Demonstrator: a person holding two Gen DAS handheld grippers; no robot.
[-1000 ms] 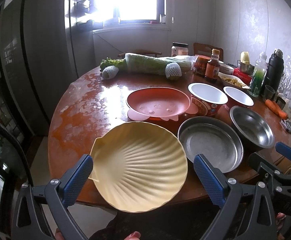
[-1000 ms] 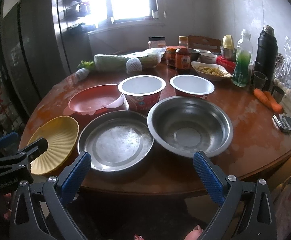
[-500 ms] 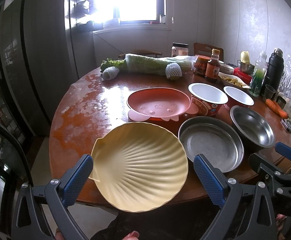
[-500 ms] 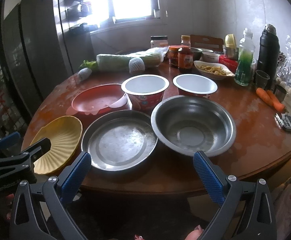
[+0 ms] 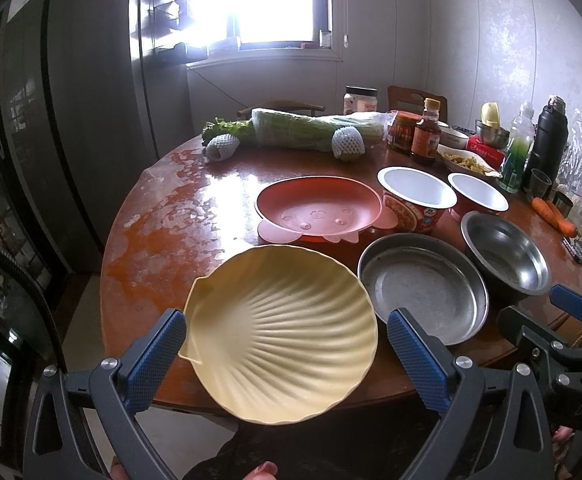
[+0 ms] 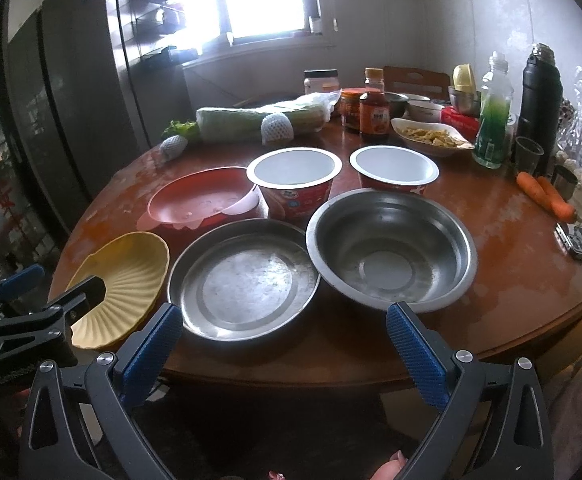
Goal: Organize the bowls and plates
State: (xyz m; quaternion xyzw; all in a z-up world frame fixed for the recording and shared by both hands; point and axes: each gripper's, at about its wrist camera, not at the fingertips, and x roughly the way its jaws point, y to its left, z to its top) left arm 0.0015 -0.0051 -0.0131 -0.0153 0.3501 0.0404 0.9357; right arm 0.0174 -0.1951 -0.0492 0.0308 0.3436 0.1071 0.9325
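Nothing is picked up yet; this looks like the opening step, with both tools hanging at the near edge of the round, glossy red-brown wooden counter (image 6: 511, 248). The left gripper (image 5: 287, 356) has its blue-padded fingers spread wide on either side of the pale yellow shell-shaped ribbed plate (image 5: 283, 340), which sits at the near left rim and overhangs it a little; whether a pad touches it cannot be told. The right gripper (image 6: 285, 350) is likewise spread and empty, facing the shallow stainless steel plate (image 6: 245, 278) and the deeper stainless steel bowl (image 6: 391, 246) just beside it, their rims touching or nearly so. Behind them stand a pink-red plastic plate with ear-like tabs (image 6: 199, 200) and two red paper bowls with white insides (image 6: 295, 172), side by side.

The next move probably calls for pinching the yellow plate by its rim and stacking it on another plate, keeping plates and bowls as separate piles; the overhang makes the rim easy to reach but also easy to tip.

The far counter is crowded: a wrapped cabbage (image 5: 315, 130), sauce jars, a green bottle, a black flask (image 6: 541, 92), carrots (image 6: 547, 194). A bright window washes out the back wall, and dark cabinets stand at the left
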